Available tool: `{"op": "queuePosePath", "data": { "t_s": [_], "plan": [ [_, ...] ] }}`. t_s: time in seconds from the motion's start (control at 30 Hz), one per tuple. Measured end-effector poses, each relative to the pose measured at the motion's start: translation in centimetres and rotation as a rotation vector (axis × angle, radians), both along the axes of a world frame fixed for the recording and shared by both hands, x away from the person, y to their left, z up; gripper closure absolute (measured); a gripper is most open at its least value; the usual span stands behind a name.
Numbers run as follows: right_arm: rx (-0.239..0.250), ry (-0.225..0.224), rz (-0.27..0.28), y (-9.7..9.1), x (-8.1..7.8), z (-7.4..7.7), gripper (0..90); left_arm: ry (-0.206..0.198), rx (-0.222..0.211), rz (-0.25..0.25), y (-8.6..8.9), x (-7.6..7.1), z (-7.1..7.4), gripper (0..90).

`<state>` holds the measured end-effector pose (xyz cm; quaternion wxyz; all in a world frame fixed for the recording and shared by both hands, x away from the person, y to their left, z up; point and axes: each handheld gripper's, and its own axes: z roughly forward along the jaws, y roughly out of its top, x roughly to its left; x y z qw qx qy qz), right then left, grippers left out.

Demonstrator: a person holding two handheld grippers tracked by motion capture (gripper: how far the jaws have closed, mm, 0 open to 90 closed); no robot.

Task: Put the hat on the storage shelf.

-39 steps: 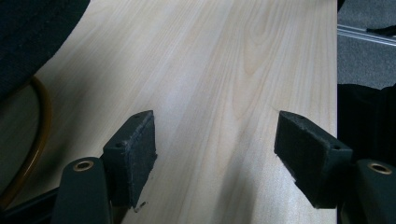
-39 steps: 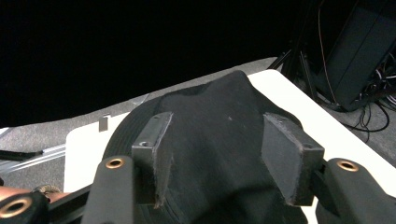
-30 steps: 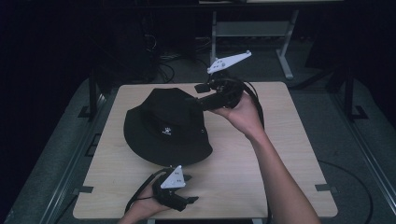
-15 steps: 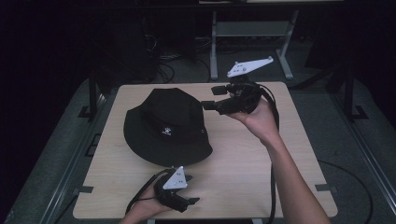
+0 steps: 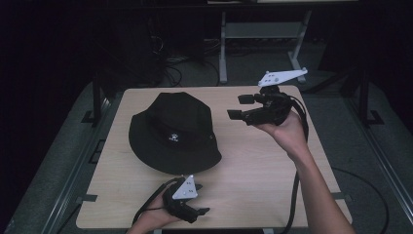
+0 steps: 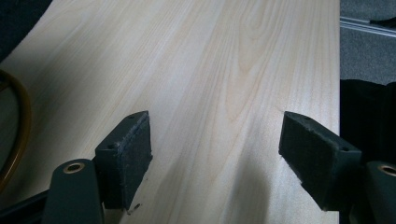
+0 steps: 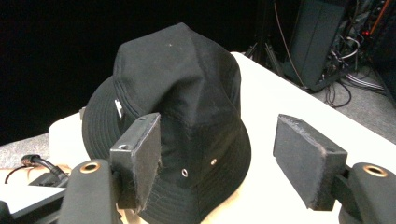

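A black bucket hat [image 5: 173, 131] lies brim down on the left half of the wooden table [image 5: 253, 165]. My right gripper [image 5: 239, 107] hovers to the hat's right, pointing at it and clear of the brim. Its jaws have just been opening and stand open with nothing between them. In the right gripper view the hat [image 7: 177, 79] sits just beyond the right gripper [image 7: 219, 161] and its pads [image 7: 140, 158]. My left gripper [image 5: 199, 214] rests at the table's near edge, below the hat. In the left gripper view that gripper [image 6: 215, 158] is open over bare wood.
A metal stand [image 5: 229, 39] and loose cables [image 5: 170, 61] sit on the floor beyond the table's far edge. The right gripper's black cable [image 5: 294, 195] hangs beside the forearm over the table's right side. Bare wood spreads between the two grippers.
My right gripper has drawn back to the right, away from the hat's edge, and sunk slightly. The hat and the left gripper have stayed put.
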<state>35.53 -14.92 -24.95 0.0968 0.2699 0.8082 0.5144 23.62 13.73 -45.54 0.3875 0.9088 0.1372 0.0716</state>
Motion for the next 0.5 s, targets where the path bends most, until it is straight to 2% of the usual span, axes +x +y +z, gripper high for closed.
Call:
{"op": "queuePosePath", "data": {
  "t_s": [0.5],
  "plan": [
    [0.014, 0.029, -0.055, -3.5, -1.0, -1.8, 30.0, -0.012, -0.002, 0.01, 0.1, 0.1, -0.1, 24.3]
  ]
}}
